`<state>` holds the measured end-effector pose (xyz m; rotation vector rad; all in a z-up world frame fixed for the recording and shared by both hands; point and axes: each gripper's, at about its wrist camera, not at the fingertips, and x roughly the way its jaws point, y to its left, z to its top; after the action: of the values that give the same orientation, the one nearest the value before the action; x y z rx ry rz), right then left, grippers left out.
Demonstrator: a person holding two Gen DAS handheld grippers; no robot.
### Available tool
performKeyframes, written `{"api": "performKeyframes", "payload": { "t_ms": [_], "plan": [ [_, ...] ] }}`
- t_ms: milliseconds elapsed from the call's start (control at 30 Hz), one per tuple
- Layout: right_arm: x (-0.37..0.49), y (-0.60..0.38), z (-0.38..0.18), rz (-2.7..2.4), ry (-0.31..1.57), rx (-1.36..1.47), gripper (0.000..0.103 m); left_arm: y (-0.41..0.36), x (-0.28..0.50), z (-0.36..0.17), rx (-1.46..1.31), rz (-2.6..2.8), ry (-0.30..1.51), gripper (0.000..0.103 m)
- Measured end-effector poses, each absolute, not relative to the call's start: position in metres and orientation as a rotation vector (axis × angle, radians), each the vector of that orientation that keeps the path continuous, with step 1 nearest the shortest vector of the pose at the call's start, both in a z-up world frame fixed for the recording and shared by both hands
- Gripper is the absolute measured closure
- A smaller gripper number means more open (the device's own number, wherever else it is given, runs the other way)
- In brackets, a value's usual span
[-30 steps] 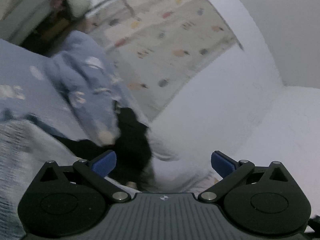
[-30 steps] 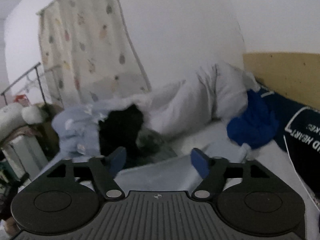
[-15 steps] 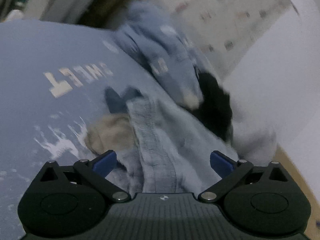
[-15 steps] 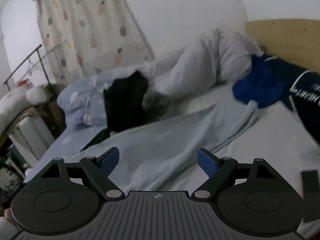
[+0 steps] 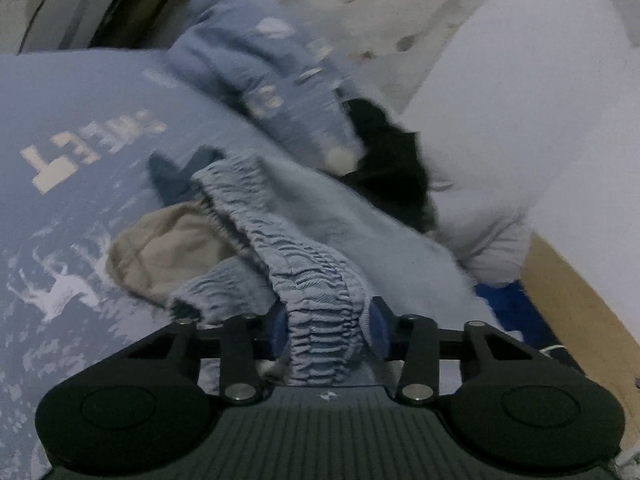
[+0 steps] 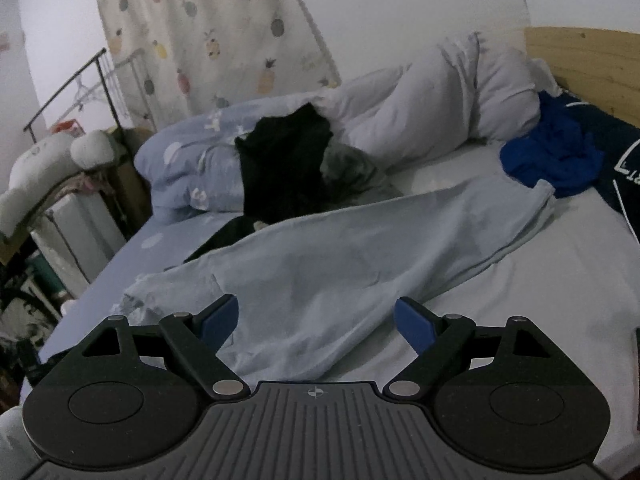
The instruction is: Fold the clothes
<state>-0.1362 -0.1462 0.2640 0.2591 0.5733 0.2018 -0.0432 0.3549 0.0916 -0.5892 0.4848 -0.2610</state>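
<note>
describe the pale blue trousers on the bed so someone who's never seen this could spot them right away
Start at the bed with its wooden headboard. The pale blue trousers lie stretched across the middle of the mattress, in front of the black garment. Unlike the bunched royal blue cloth near the headboard, they are long, pale and flat, and their gathered elastic waistband sits between the closing left gripper fingers.

- Your left gripper (image 5: 327, 326) tilts slightly down, jaws closing, cloth bunched between the pads.
- Your right gripper (image 6: 316, 322) angles down, jaws wide, gripping nothing.
</note>
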Motion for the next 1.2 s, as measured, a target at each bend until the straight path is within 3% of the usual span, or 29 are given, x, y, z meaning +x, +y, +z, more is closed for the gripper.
{"api": "performKeyframes", "payload": {
  "t_ms": [33,67,100,267,433,533,700,767,833,900,1000,1100,1200],
  "plan": [
    [-0.137,-0.146,0.265,0.201,0.568,0.260,0.015,0.352,-0.050,0.096,-0.582,-0.284,0.469,0.071],
    [-0.138,-0.147,0.267,0.199,0.565,0.262,0.015,0.347,-0.056,0.100,-0.574,-0.298,0.460,0.084],
    [-0.140,-0.147,0.269,0.198,0.560,0.263,0.015,0.343,-0.062,0.104,-0.567,-0.311,0.452,0.086],
    [-0.146,-0.155,0.279,0.193,0.526,0.286,0.015,0.323,-0.102,0.121,-0.504,-0.439,0.473,0.086],
    [-0.147,-0.164,0.275,0.190,0.533,0.315,0.015,0.340,-0.111,0.092,-0.554,-0.380,0.705,0.087],
    [-0.145,-0.166,0.268,0.213,0.556,0.320,0.015,0.364,-0.114,0.079,-0.668,-0.317,0.727,0.086],
    [-0.136,-0.165,0.249,0.257,0.602,0.315,0.012,0.368,-0.121,0.093,-0.603,-0.232,0.744,0.076],
    [-0.131,-0.165,0.240,0.273,0.624,0.328,0.012,0.368,-0.128,0.107,-0.558,-0.194,0.737,0.068],
    [-0.126,-0.162,0.231,0.293,0.642,0.339,0.011,0.369,-0.138,0.122,-0.508,-0.195,0.715,0.054],
    [-0.120,-0.158,0.220,0.313,0.661,0.357,0.011,0.366,-0.147,0.139,-0.462,-0.207,0.656,0.029],
    [-0.113,-0.150,0.202,0.333,0.685,0.379,0.011,0.364,-0.148,0.163,-0.466,-0.260,0.544,0.021],
    [-0.114,-0.142,0.188,0.363,0.710,0.408,0.011,0.351,-0.137,0.174,-0.499,-0.289,0.455,0.020],
    [-0.118,-0.140,0.176,0.382,0.739,0.415,0.011,0.329,-0.110,0.161,-0.494,-0.281,0.488,0.020]
  ]
}}
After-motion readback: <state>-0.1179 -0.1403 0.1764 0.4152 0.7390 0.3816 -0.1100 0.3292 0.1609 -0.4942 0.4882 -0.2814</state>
